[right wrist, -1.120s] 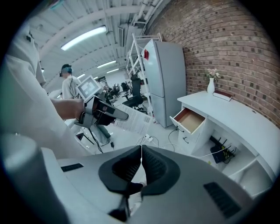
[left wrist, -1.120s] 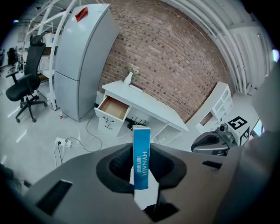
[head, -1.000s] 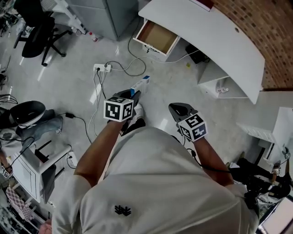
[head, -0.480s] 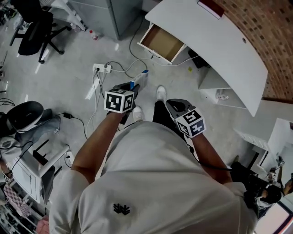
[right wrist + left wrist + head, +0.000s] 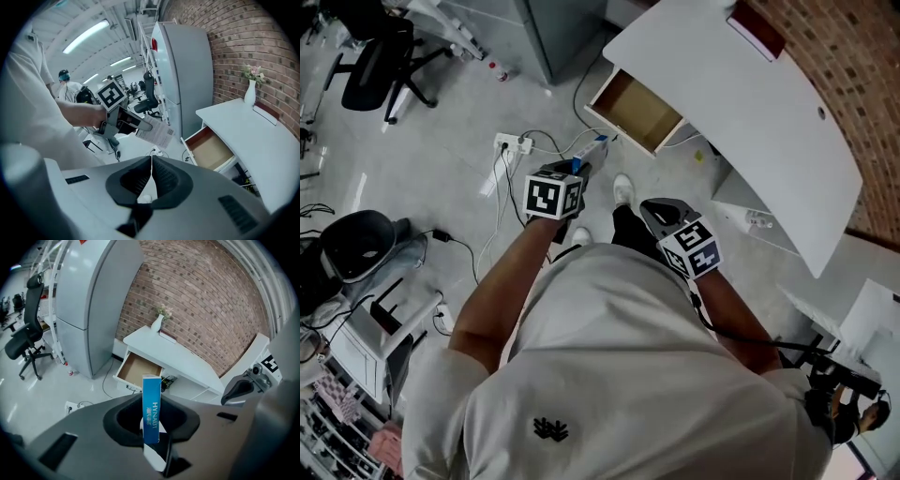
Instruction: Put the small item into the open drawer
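- The left gripper (image 5: 577,169), in the head view, is clamped on a slim blue box (image 5: 594,147) that juts past the jaw tips toward the open drawer (image 5: 637,108). The drawer hangs out from under the white desk (image 5: 741,112), ahead and a little to my right, well apart from the box. A power strip (image 5: 512,142) lies on the floor off to the left. I would step closer past it rather than reach early.
- The right gripper (image 5: 660,212), in the same view, hangs low in front of the body and touches nothing. I judge it has no part in this step and is best held out of the left one's path.
- In the left gripper view, the jaws pinch the blue box (image 5: 151,408) by its lower end. The box stands upright, with most of its length free above the pads. The drawer (image 5: 138,370) shows just behind the box's top edge, its bottom bare. With so low a hold the box may swing. I would grip firmly, carry it over the front rim, lower it inside, and only then let go.
- In the right gripper view, the jaws are pressed together with nothing between them. The drawer (image 5: 208,149) stands wide open with room to spare. The left gripper and its box show off to the left, well short of it.
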Motion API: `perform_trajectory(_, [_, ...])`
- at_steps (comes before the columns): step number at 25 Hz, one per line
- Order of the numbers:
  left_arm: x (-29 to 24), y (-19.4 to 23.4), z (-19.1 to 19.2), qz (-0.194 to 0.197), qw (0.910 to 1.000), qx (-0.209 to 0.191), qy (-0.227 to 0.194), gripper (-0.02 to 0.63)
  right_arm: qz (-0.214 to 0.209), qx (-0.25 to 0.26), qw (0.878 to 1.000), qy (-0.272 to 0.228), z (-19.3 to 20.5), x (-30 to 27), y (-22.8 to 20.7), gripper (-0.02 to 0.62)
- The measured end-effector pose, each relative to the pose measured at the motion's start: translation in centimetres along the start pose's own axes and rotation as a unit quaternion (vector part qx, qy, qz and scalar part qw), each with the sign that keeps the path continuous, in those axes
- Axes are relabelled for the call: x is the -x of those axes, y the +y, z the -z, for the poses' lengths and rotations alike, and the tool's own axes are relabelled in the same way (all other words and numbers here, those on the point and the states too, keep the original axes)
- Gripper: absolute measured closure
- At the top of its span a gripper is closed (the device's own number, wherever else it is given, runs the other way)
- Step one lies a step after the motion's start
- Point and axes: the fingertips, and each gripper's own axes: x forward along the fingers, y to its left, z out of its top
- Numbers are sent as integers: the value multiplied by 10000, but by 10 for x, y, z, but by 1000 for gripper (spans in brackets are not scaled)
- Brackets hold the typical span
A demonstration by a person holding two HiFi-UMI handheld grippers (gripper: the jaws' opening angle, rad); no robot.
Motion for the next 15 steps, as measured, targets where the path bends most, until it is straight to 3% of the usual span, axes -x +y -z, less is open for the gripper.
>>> perform_trajectory(8, [-103,29,-77,-373,9988,225,216,520,-358,2,9989,304,-20,-16,-95,563])
perform_trajectory(15, [-196,71,-104,-684,9948,633,415,521,-522,122,9967,608,-12,-31,-154,563])
